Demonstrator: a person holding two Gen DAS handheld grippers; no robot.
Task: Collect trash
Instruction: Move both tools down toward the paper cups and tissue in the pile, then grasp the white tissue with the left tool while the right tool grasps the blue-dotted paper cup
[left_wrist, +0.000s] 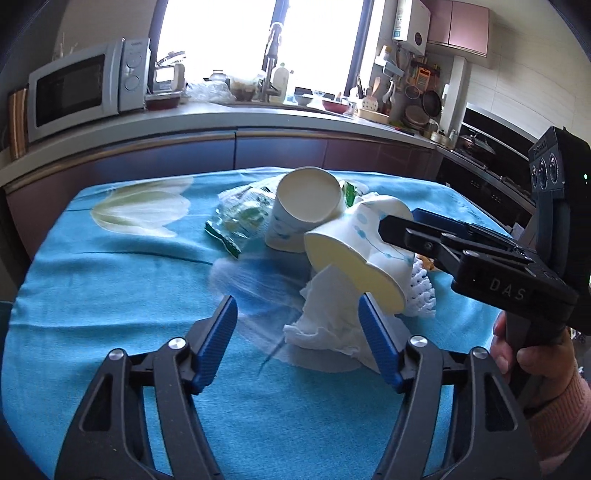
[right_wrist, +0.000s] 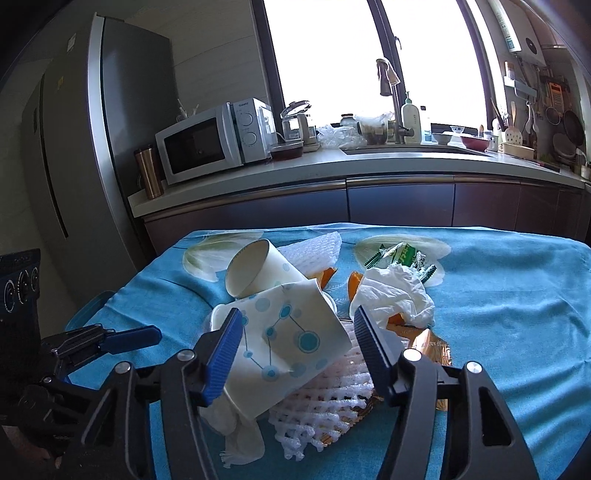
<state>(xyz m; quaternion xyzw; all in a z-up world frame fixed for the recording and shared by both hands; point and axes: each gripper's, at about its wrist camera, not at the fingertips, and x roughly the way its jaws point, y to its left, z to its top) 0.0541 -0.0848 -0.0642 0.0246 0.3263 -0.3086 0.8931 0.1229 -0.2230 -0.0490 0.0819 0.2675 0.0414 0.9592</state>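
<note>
both claws (left_wrist: 297, 325) (right_wrist: 298, 334) agape

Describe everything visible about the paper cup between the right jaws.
The paper cup is white with a print of blue dots joined by lines. It lies tipped on its side, wall dented, cream inside showing through its squashed mouth in the left wrist view. It rests on white foam netting and a tissue. The right gripper brackets it, jaws open.
</note>
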